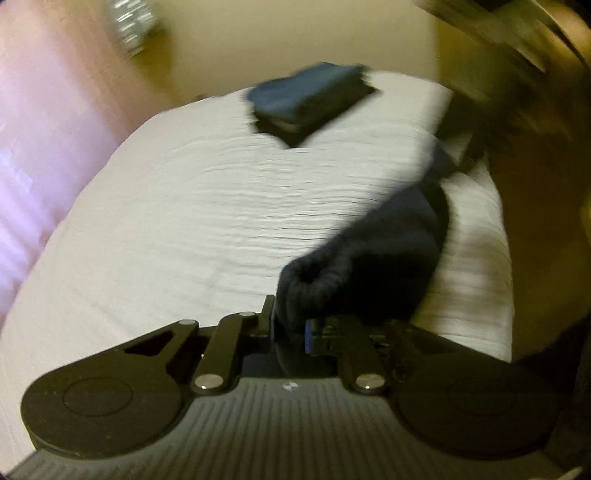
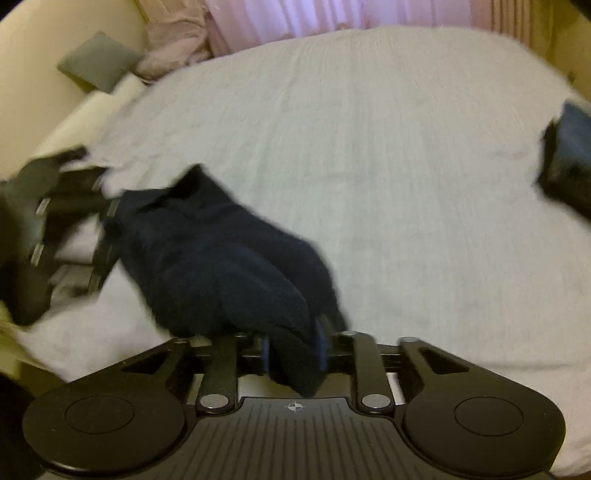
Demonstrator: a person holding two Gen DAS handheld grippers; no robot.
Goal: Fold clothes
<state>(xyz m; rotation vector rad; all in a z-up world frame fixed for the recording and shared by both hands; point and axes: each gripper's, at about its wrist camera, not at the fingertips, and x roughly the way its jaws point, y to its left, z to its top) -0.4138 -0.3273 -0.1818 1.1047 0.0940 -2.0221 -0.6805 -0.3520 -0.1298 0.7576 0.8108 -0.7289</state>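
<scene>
A dark navy sock (image 1: 373, 258) hangs stretched between both grippers above the white bed (image 1: 207, 206). In the left wrist view my left gripper (image 1: 290, 328) is shut on the sock's ribbed cuff, and the sock runs up and right toward the blurred right gripper (image 1: 461, 147). In the right wrist view my right gripper (image 2: 293, 350) is shut on the other end of the sock (image 2: 221, 258). From there it stretches left to the left gripper (image 2: 109, 214). A folded stack of dark clothes (image 1: 310, 99) lies on the bed's far side, also at the right edge (image 2: 569, 158). Both views are motion-blurred.
The white bed cover (image 2: 369, 147) spreads wide ahead of the right gripper. A grey cushion (image 2: 96, 61) and a pinkish crumpled cloth (image 2: 173, 40) lie at the far left corner. A pink curtain (image 2: 332, 14) hangs behind the bed.
</scene>
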